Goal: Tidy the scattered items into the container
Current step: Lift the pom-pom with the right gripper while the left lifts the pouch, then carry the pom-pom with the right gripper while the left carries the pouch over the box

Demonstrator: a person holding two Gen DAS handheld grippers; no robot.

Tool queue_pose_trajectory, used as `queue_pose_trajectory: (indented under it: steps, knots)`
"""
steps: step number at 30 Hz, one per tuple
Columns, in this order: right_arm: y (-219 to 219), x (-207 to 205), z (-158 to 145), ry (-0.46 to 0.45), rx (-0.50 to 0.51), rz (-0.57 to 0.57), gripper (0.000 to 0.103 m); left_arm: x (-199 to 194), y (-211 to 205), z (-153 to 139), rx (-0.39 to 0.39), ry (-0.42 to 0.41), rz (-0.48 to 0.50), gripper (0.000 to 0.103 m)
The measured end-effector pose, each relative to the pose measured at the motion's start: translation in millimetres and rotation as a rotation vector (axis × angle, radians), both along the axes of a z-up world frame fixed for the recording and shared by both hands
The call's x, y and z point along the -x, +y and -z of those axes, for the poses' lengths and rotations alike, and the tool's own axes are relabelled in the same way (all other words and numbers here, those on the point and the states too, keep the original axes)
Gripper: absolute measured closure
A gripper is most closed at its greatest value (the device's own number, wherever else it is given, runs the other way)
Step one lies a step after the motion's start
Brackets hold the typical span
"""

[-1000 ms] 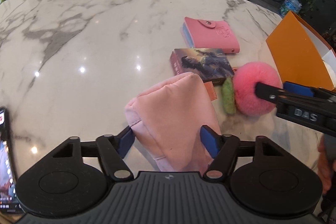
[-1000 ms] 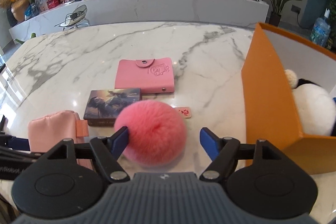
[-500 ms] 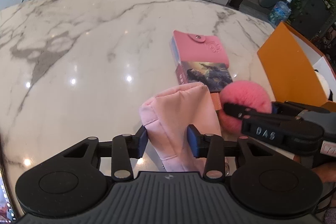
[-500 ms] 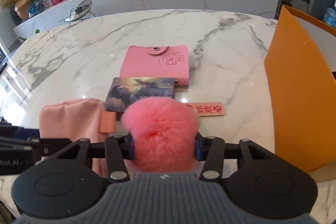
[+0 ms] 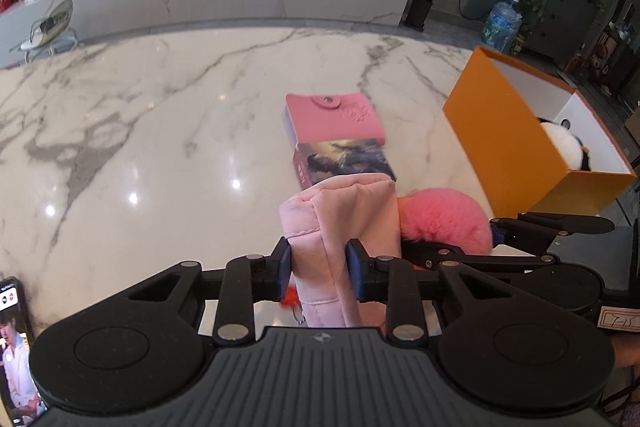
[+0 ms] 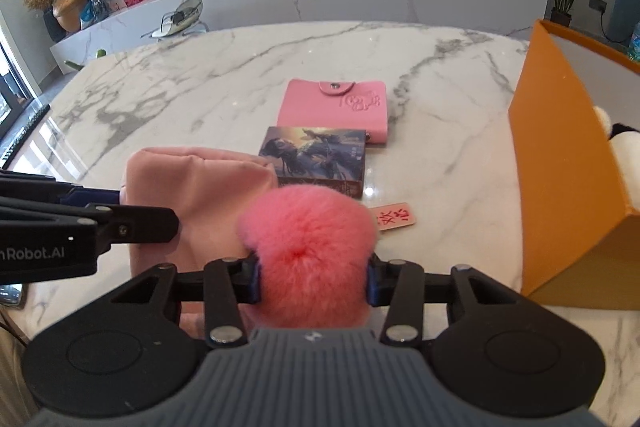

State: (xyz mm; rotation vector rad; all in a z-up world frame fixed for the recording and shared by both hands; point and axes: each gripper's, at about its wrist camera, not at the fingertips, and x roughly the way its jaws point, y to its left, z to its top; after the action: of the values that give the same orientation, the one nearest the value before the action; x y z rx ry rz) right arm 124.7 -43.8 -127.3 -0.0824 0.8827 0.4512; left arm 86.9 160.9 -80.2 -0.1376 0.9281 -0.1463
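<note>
My left gripper is shut on a pale pink cloth pouch and holds it above the marble table; the pouch also shows in the right wrist view. My right gripper is shut on a fluffy pink pom-pom, lifted just right of the pouch; it also shows in the left wrist view. The orange box stands open at the right with a panda plush inside. The box also shows in the right wrist view.
A pink snap wallet and a picture-covered card box lie mid-table. A small pink tag with red characters lies near the orange box. A phone sits at the table's left edge.
Both grippers closed, the left on the pouch and the right on the pom-pom, and lifted them off the table. The green item by the pom-pom is no longer seen.
</note>
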Motion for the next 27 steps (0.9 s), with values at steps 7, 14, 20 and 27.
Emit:
queue_pose_trajectory:
  steps: [7, 14, 20, 27]
  knots:
    - [-14, 18, -26, -0.065, -0.040, 0.022, 0.056, 18, -13, -31, -0.022, -0.079, 0.016, 0.070]
    - [-38, 33, -54, -0.143, -0.084, 0.067, 0.056, 27, -41, -64, -0.047, -0.165, 0.069, 0.071]
    - [-65, 42, -76, -0.207, -0.107, 0.125, 0.056, 26, -71, -85, -0.070, -0.222, 0.137, 0.071]
    - [-101, 44, -100, -0.282, -0.115, 0.207, 0.056, 15, -112, -110, -0.077, -0.294, 0.225, 0.071]
